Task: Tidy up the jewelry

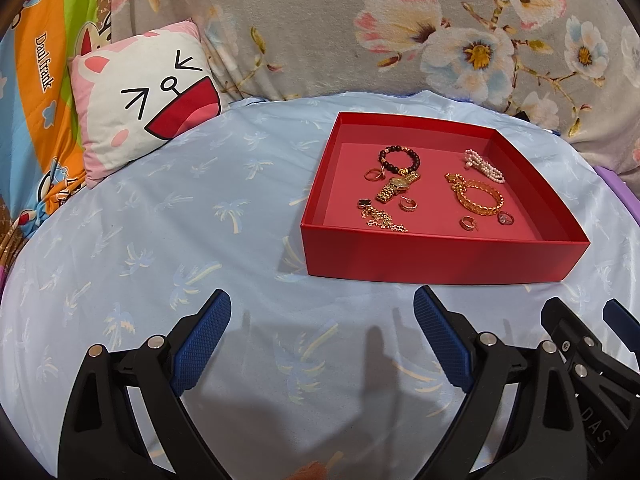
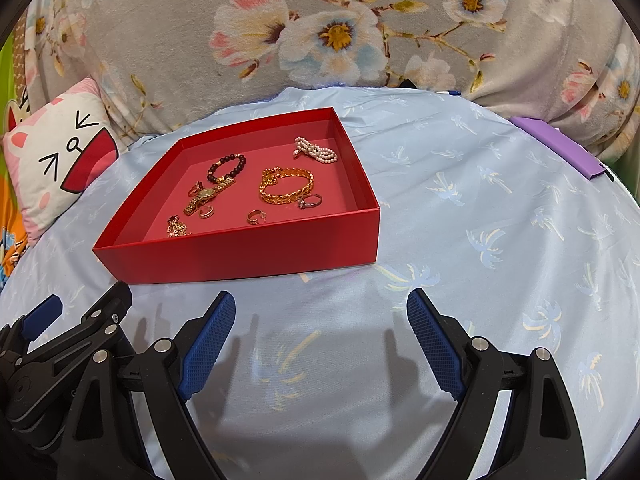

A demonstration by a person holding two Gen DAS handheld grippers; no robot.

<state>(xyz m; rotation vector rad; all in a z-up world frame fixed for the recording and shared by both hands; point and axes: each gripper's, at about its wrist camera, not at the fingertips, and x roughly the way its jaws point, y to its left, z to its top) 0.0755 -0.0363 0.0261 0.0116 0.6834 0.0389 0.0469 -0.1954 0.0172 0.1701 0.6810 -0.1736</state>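
Note:
A shallow red box lies on the light blue sheet. Inside it are a dark bead bracelet, a gold watch, a gold chain bracelet, a pearl bracelet, a gold necklace and several small rings and earrings. My left gripper hovers open just short of the box's near wall, nothing between its fingers. My right gripper is also open and empty, off the box's near right corner.
A cat-face cushion leans at the left. A grey floral blanket rises behind the box. A purple flat object lies at the far right edge of the sheet. Colourful cartoon bedding borders the left.

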